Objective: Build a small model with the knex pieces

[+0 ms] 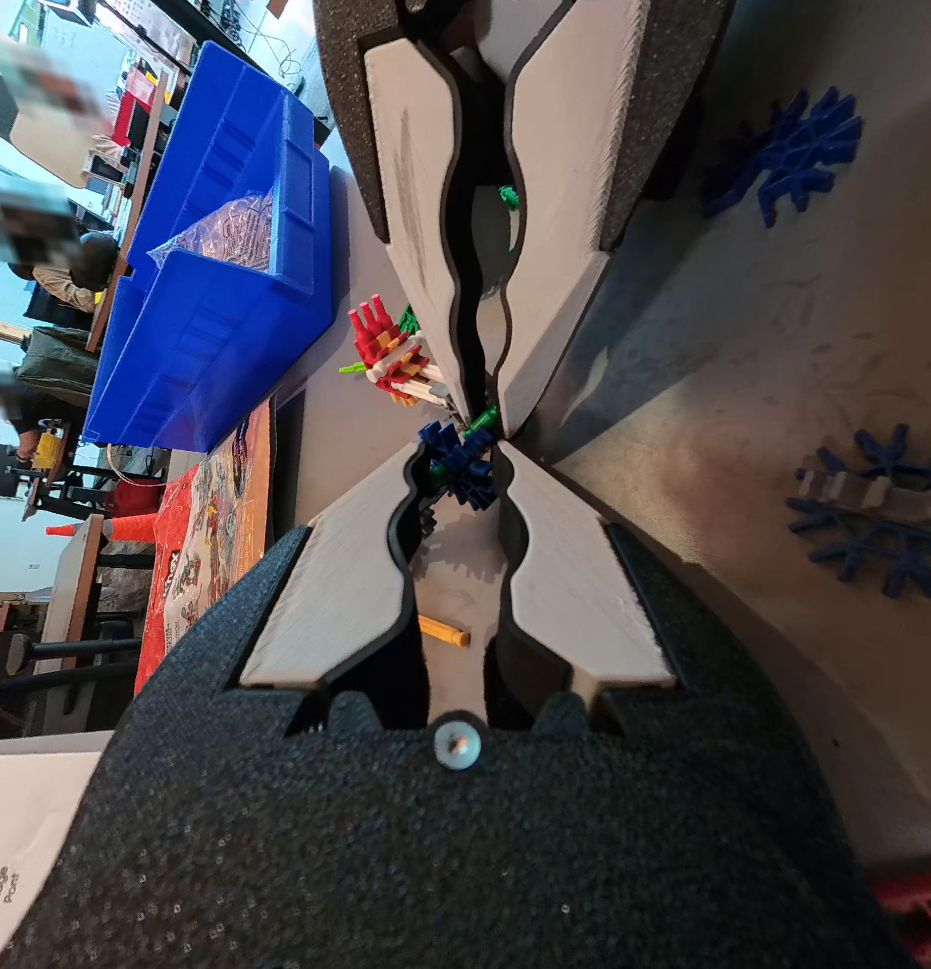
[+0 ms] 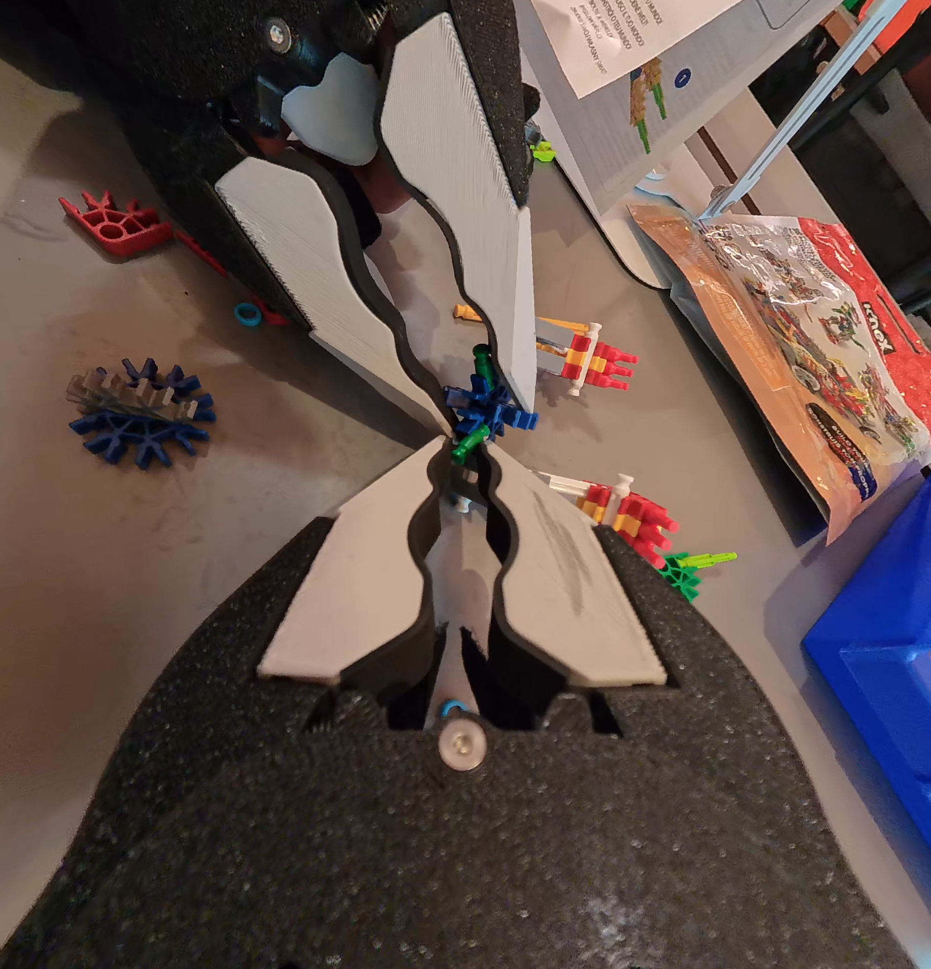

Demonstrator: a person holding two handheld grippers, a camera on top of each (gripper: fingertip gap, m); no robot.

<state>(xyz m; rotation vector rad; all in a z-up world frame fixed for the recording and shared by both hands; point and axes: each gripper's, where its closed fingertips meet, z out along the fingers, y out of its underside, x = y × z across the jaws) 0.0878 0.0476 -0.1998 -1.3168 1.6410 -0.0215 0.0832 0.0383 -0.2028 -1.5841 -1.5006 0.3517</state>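
Note:
My left gripper [image 1: 461, 453] is shut on a blue snowflake connector [image 1: 468, 464] with a green rod stuck in it, held above the grey table [image 1: 715, 524]. My right gripper [image 2: 463, 448] meets it tip to tip and is shut on a short green rod [image 2: 471, 440] whose end is at the connector [image 2: 487, 409]. In the left wrist view the right gripper [image 1: 484, 422] comes in from the top, pinching that green rod [image 1: 482, 419]. In the right wrist view the left gripper [image 2: 484, 414] comes in from the top.
Two red, yellow and white assemblies [image 2: 600, 362] [image 2: 631, 514] lie just beyond the grippers. Blue connectors with a grey piece [image 2: 138, 414], a red connector [image 2: 117, 225], a yellow rod [image 1: 445, 632], a blue bin [image 1: 217, 262], a toy bag [image 2: 799, 335] and an instruction sheet [image 2: 636, 78] are on the table. Less than 4 cm separates the two grippers' tips.

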